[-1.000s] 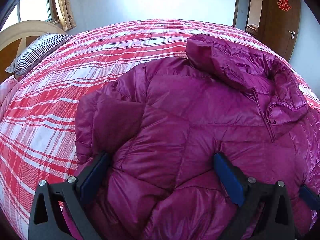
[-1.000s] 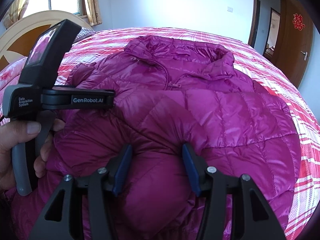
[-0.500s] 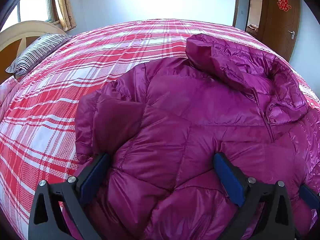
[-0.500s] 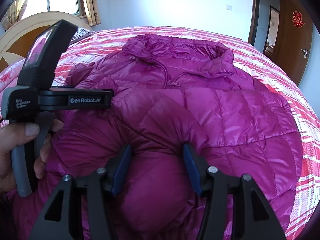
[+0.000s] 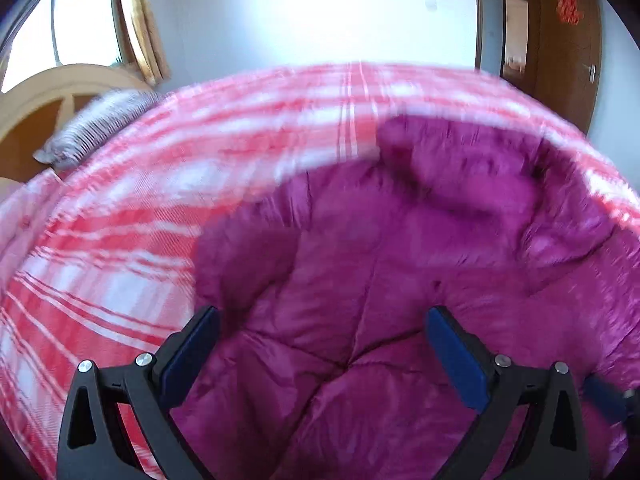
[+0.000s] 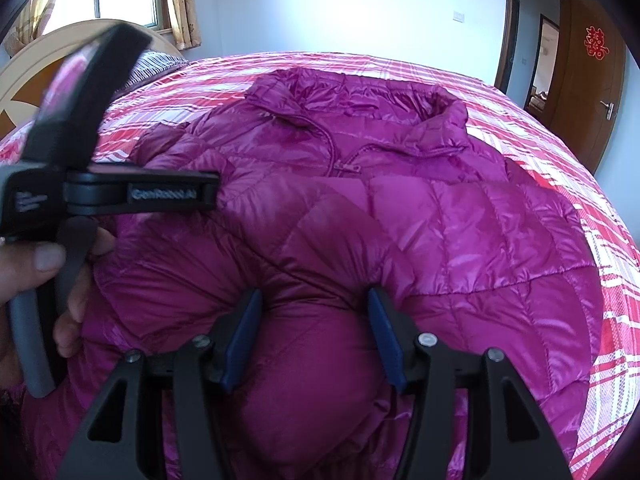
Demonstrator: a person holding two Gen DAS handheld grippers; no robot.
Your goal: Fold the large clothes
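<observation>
My landmark is the shiny magenta quilted down jacket (image 6: pixel 400 208), which lies spread on the bed's red-and-white plaid cover (image 6: pixel 600 320), its stand-up collar toward the far white wall and its zip running down the front. A puffy fold of the jacket, nearest me, bulges up between the blue pads of my right gripper (image 6: pixel 314 312); the fabric puckers against both pads, so I read those jaws as pinching that fold, roughly half spread around its bulk. My left gripper (image 5: pixel 320 344) hangs over the jacket's near left part with its jaws spread wide; quilted fabric sits between the blue pads, but they do not press on it. That view is blurred. From the right wrist view I see the left gripper's black body to the left of the jacket, with a person's hand (image 6: pixel 44 272) wrapped round its grey handle. Beyond the jacket's left shoulder a striped pillow (image 5: pixel 100 124) rests against the curved wooden headboard (image 5: pixel 60 92). Right of the collar stands a brown wooden door (image 6: pixel 592 92).
</observation>
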